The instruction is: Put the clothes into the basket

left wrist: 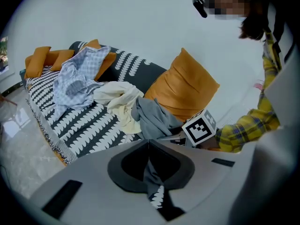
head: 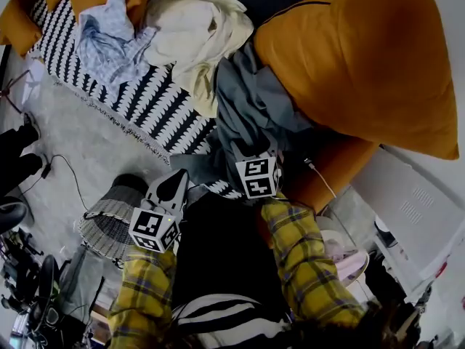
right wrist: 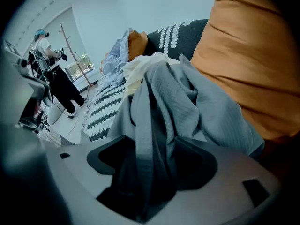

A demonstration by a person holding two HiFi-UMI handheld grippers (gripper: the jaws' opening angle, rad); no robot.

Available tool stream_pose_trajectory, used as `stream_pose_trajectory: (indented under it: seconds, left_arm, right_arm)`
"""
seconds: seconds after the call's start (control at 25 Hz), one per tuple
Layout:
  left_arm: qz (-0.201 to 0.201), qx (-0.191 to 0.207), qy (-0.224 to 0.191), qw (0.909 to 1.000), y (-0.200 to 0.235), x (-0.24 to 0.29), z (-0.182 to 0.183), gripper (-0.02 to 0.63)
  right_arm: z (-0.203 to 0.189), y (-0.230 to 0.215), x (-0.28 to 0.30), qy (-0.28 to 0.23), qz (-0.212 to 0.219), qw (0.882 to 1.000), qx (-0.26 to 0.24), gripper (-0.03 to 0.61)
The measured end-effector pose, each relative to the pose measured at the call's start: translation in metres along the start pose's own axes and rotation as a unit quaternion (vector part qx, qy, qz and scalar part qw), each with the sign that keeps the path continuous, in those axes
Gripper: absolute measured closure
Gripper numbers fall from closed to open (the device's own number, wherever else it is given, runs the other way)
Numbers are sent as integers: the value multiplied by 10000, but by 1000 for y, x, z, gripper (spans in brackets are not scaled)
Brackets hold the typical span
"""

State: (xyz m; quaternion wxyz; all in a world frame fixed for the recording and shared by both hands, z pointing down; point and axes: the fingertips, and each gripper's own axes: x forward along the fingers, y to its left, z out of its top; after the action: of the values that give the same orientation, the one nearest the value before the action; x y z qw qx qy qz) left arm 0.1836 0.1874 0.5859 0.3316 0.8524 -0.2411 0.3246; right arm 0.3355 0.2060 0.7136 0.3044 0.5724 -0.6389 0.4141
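Sofa [head: 156, 104] under a black-and-white patterned cover, set against a plain white wall [left wrist: 140, 22]; pale grey floor [head: 80, 144] in front, with a thin cable [head: 69, 169] trailing over it. We note three garments heaped on the seat: a pale blue checked shirt [head: 109, 38] at the far end, a cream garment [head: 196, 27] next to it, and a grey garment [head: 254, 107] draped against a big orange cushion [head: 363, 57]. Smaller orange cushions sit at the far end of the sofa. The basket [head: 102, 227], striped and woven, stands on the floor below the sofa's front edge, well apart from all three garments. Right gripper [right wrist: 152, 146]: jaws spread wide, a fold of the grey garment hanging loose between them, pads not pressing on it. Left gripper [left wrist: 149, 146]: jaws drawn together, leaving a thin slit through which grey cloth and the patterned cover show; its tip lies at the near edge of the grey garment. Yellow plaid sleeves [head: 305, 267] behind both grippers. In the right gripper view we see another person [right wrist: 51, 74] standing far across the room
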Motion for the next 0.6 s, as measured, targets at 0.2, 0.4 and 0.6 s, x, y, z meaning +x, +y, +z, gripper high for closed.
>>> stream_pose_trajectory:
  seconds: [0.2, 0.4, 0.6]
  left_arm:
    - [6, -40, -12, 10000, -1, -4, 0, 595]
    - [60, -62, -64, 9999, 5, -11, 0, 595]
    - [107, -65, -185, 9998, 6, -20, 6, 595]
  right_arm:
    - [-9, -9, 12, 308, -187, 9992, -196, 298]
    - [-14, -15, 16, 444, -158, 9989, -31, 401]
    - [-10, -12, 4, 310, -67, 9995, 94, 457]
